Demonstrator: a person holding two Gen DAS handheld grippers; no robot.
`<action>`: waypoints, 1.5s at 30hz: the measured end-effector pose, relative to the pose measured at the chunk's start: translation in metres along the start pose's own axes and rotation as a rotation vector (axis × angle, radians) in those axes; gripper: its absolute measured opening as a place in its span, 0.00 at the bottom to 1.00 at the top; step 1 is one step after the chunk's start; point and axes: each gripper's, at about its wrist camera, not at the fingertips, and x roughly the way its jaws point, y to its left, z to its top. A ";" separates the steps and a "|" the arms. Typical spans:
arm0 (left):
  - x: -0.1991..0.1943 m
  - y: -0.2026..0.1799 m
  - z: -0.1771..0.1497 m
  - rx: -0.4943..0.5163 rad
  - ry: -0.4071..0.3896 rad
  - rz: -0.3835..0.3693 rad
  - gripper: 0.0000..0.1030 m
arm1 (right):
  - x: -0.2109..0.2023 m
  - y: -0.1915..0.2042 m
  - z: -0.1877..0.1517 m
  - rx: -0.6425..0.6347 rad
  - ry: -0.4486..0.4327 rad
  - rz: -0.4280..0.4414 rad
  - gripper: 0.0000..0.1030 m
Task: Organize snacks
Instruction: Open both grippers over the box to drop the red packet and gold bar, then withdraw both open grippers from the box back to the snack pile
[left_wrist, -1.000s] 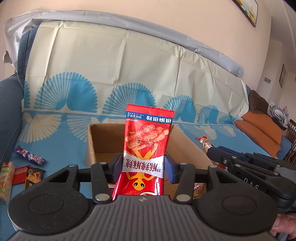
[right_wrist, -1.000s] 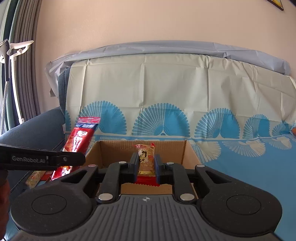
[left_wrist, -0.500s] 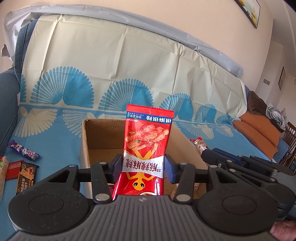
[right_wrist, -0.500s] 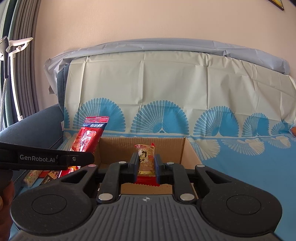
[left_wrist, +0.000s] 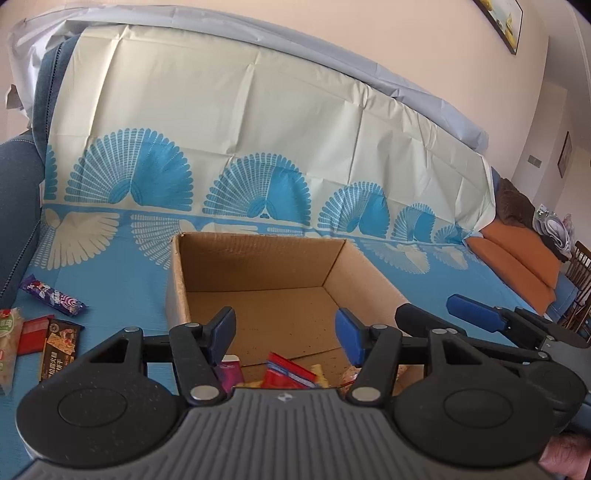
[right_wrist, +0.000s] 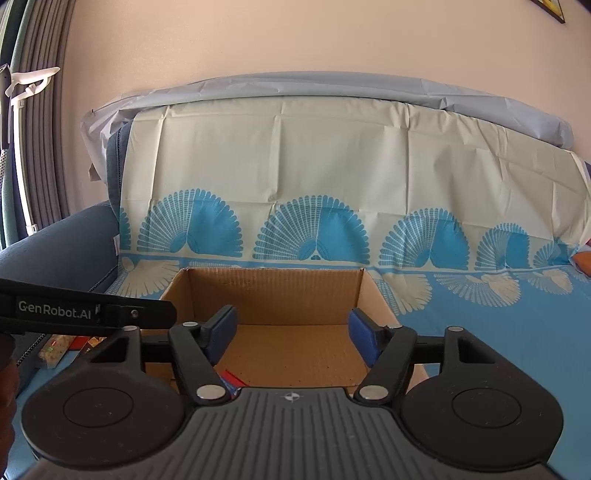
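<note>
An open cardboard box (left_wrist: 258, 258) stands on the blue-patterned cloth, straight ahead in both wrist views. My left gripper (left_wrist: 284, 328) hangs over the box's near end, its jaws opening with nothing between them. Below it a red packet (left_wrist: 290, 374) and a pink one (left_wrist: 229, 371) lie on the box floor. My right gripper (right_wrist: 294, 328) is also over the box (right_wrist: 273, 295), its jaws opening and empty; a red packet corner (right_wrist: 231, 378) shows beneath. The right gripper's fingers (left_wrist: 476, 317) appear at the box's right side.
Loose snacks lie on the cloth left of the box: a purple bar (left_wrist: 51, 297), a dark brown packet (left_wrist: 61, 349), a red packet (left_wrist: 33, 334) and a pale green one (left_wrist: 7, 343). A sofa back covered by the cloth rises behind the box. Orange cushions (left_wrist: 517, 258) are far right.
Both grippers have let go. The tall red packet has left the left jaws and the small yellow-brown packet has left the right jaws; both jaws now stand apart over the box.
</note>
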 end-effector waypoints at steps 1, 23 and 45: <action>-0.002 0.001 0.000 0.003 -0.004 0.003 0.63 | 0.000 0.000 0.000 0.000 0.000 0.000 0.69; -0.148 0.200 0.025 0.069 -0.220 1.233 0.86 | 0.013 0.117 0.001 -0.021 0.011 0.255 0.70; -0.046 0.194 0.033 0.129 -0.048 0.533 0.54 | 0.143 0.252 -0.035 0.016 0.293 0.271 0.79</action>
